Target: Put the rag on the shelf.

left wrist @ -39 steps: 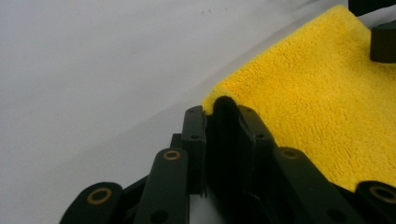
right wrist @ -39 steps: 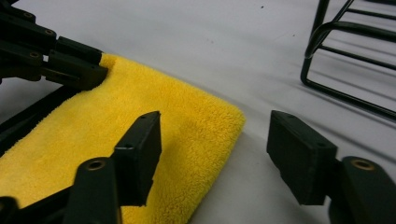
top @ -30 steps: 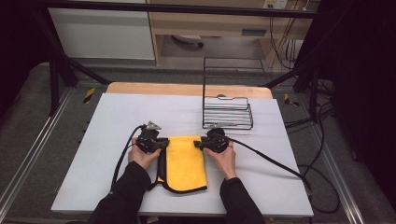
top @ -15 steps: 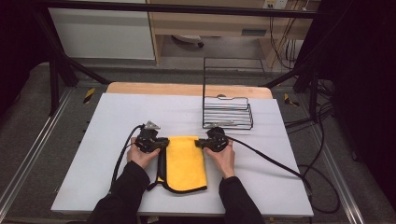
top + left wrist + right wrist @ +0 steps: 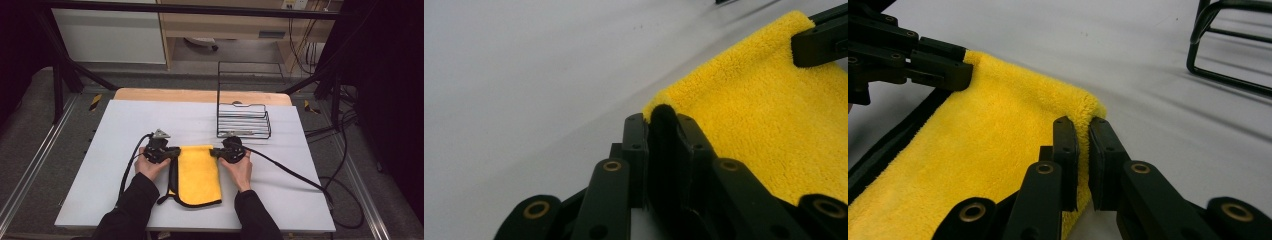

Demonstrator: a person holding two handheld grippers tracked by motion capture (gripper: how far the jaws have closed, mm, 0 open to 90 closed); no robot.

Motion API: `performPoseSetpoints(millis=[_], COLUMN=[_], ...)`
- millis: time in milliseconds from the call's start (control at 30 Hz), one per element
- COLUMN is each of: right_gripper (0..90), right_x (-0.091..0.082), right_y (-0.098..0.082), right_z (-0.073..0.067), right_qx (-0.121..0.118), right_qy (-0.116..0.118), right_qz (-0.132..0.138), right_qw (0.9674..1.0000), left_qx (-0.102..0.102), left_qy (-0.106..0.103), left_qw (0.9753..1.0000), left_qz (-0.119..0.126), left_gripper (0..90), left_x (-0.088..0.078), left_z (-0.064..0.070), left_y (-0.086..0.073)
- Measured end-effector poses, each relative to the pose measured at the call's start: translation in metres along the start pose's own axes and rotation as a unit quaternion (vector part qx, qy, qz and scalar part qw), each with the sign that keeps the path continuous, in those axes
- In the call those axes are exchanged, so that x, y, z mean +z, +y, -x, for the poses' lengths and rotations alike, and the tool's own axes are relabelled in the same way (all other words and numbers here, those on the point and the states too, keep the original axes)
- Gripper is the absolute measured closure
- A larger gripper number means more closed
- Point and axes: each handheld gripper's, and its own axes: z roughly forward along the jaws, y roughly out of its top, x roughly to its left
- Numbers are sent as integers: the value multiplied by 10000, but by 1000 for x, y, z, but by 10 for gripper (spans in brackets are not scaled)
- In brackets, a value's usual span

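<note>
1. The cloth [image 5: 199, 172] between my tongs is bright yellow, plain and fuzzy, with a black border along its edge.
2. My left tongs [image 5: 663, 145] are black with brass-coloured rivets; a grey plate sits on top in the high view.
3. My right tongs [image 5: 1082, 150] are the same black with brass-coloured rivets.
4. The tabletop [image 5: 125, 130] is pale grey-white, with a light wood strip at its far edge.
5. The wire rack [image 5: 244, 120] is black.
6. My sleeves [image 5: 131, 207] are black.

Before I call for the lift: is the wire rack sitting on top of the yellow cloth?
No: in the high view the wire rack stands on the table beyond the yellow cloth, with bare white surface between them.
</note>
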Motion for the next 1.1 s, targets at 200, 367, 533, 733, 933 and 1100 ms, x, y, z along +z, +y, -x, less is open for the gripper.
performPoseSetpoints(millis=[200, 367, 533, 733, 933, 1100], right_gripper=[839, 839, 840, 841, 841, 841], right_x=[-12, -22, -32, -43, -54, -64], right_y=[2, 2, 2, 2, 4, 7], right_z=[-6, -11, -16, -23, -30, -36], right_qx=[-87, -157, -237, -359, -480, -534], right_qy=[25, 27, 14, -37, -40, -17], right_qz=[205, 384, 530, 672, 853, 1026], right_qw=[9997, 9991, 9983, 9971, 9952, 9933], left_qx=[114, 144, 221, 310, 376, 433], left_qy=[-20, -53, -44, -61, -72, -99], left_qw=[9997, 9992, 9984, 9973, 9957, 9939], left_qz=[212, 368, 511, 659, 839, 1007], left_gripper=[774, 774, 775, 775, 775, 777], left_x=[-10, -18, -27, -36, -48, -59], left_z=[4, 7, 12, 20, 25, 29], left_y=[3, 5, 8, 11, 14, 15])
